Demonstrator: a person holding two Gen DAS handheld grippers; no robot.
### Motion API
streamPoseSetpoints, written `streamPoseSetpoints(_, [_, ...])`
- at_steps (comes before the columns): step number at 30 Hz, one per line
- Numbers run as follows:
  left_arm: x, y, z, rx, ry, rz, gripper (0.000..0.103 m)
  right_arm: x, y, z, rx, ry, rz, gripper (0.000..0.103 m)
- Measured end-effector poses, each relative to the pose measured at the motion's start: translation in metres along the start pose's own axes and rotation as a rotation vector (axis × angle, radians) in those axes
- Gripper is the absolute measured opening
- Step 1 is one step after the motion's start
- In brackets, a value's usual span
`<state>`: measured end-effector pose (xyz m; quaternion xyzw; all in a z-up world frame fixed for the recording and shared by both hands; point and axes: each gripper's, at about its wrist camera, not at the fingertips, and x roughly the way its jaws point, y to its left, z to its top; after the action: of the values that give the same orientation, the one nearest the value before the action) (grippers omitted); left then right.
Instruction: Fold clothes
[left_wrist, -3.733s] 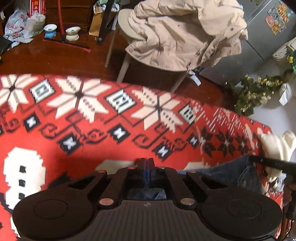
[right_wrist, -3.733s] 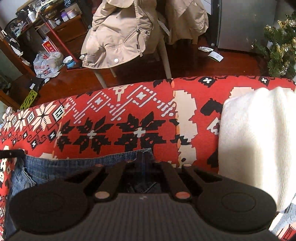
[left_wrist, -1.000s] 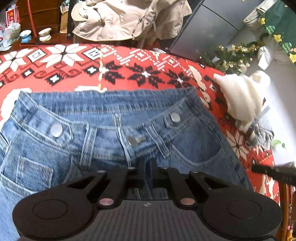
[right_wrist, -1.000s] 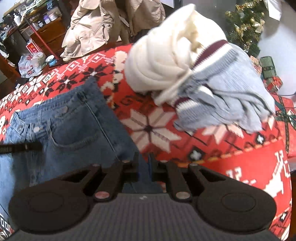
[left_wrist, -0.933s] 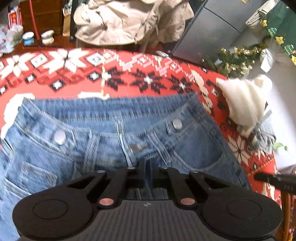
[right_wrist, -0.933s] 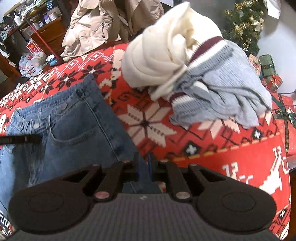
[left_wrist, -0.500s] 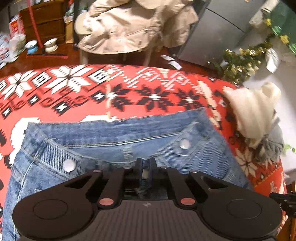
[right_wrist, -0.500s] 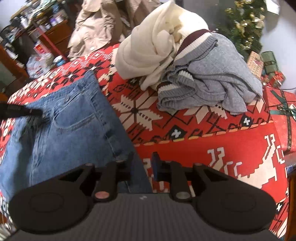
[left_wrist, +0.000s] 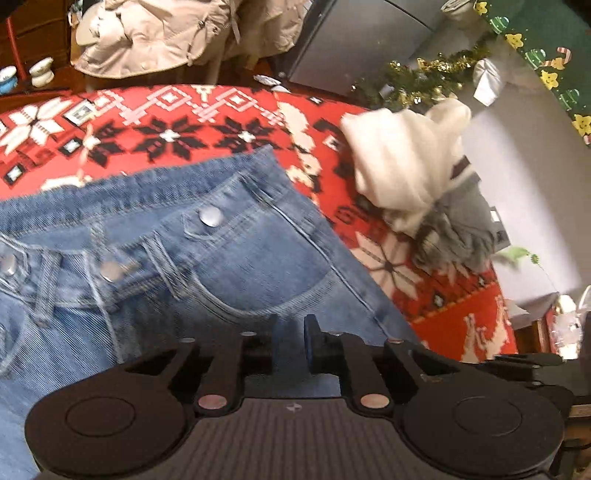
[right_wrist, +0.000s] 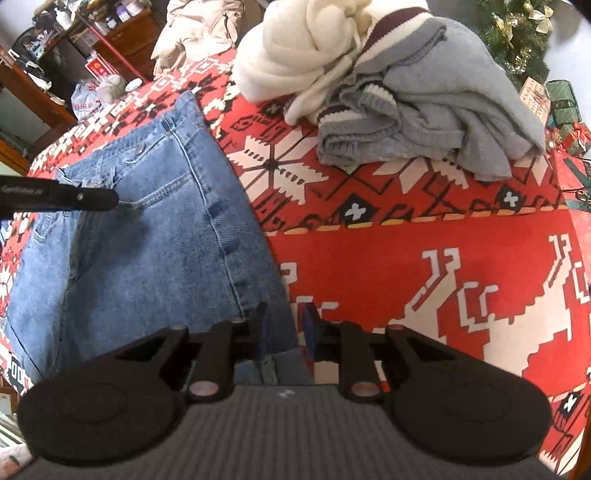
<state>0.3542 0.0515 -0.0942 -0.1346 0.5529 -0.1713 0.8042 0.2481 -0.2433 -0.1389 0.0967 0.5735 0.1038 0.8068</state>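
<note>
Blue jeans (left_wrist: 258, 258) lie flat on the red patterned cloth (left_wrist: 166, 122), waistband toward the far side. My left gripper (left_wrist: 289, 328) hovers open over the front pocket, denim showing through the gap. In the right wrist view the jeans (right_wrist: 147, 240) stretch away on the left. My right gripper (right_wrist: 283, 325) is open at their right side seam, near the cloth (right_wrist: 406, 258). The left gripper's finger (right_wrist: 92, 199) shows as a black bar over the waistband area.
A white sweater (right_wrist: 303, 59) and a grey striped sweater (right_wrist: 443, 107) are piled at the far right of the cloth. Beyond it are a chair draped with a beige coat (left_wrist: 155, 37), a small Christmas tree (left_wrist: 417, 81) and gift boxes (right_wrist: 561, 103).
Both grippers were shut on the jeans while these were drawn back over the cloth. Now both have opened and let go. The left view has swung to the right.
</note>
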Motion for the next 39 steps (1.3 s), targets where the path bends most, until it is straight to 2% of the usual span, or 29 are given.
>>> streamPoseSetpoints(5, [0.001,-0.009,-0.005,-0.007,0.013,-0.035,0.013,0.007,0.005,0.004,-0.016,0.004,-0.005,0.017])
streamPoseSetpoints(6, [0.001,-0.012,-0.006,-0.006,0.016,-0.039,0.013,0.007,0.006,0.004,-0.019,0.003,-0.008,0.006])
streamPoseSetpoints(7, [0.000,-0.014,-0.006,-0.013,0.020,-0.046,0.013,0.008,0.007,0.005,-0.023,0.002,-0.010,0.001])
streamPoseSetpoints(10, [-0.004,-0.023,-0.008,-0.034,0.027,-0.091,0.015,-0.002,0.022,0.006,-0.048,-0.015,-0.012,0.000])
streamPoseSetpoints(12, [-0.009,-0.032,-0.009,-0.038,0.026,-0.124,0.030,-0.011,0.033,0.006,-0.068,-0.027,-0.011,0.000])
streamPoseSetpoints(19, [-0.008,-0.055,-0.014,-0.053,0.093,-0.228,0.032,-0.038,0.081,0.008,-0.125,-0.068,0.025,0.000])
streamPoseSetpoints(24, [-0.002,-0.046,-0.019,-0.108,0.147,-0.207,0.032,-0.043,0.106,0.005,-0.139,-0.076,0.050,0.000])
streamPoseSetpoints(25, [-0.001,-0.043,-0.021,-0.118,0.151,-0.197,0.031,-0.043,0.109,0.005,-0.144,-0.075,0.051,0.000])
streamPoseSetpoints(26, [-0.001,-0.039,-0.022,-0.128,0.149,-0.198,0.027,-0.043,0.112,0.004,-0.150,-0.073,0.051,0.000])
streamPoseSetpoints(27, [-0.001,-0.035,-0.023,-0.139,0.148,-0.207,0.013,-0.042,0.115,0.004,-0.160,-0.068,0.048,0.000])
streamPoseSetpoints(28, [0.000,-0.032,-0.025,-0.153,0.149,-0.216,0.004,-0.041,0.118,0.003,-0.175,-0.062,0.041,0.000])
streamPoseSetpoints(32, [-0.002,-0.021,-0.030,-0.178,0.156,-0.207,0.002,-0.042,0.115,0.003,-0.147,-0.025,0.045,0.004])
streamPoseSetpoints(34, [-0.005,-0.018,-0.032,-0.184,0.152,-0.199,0.002,-0.047,0.109,0.005,-0.122,-0.020,0.039,0.015])
streamPoseSetpoints(39, [-0.015,-0.011,-0.036,-0.202,0.129,-0.206,0.001,-0.058,0.095,0.034,-0.079,-0.066,-0.001,0.017])
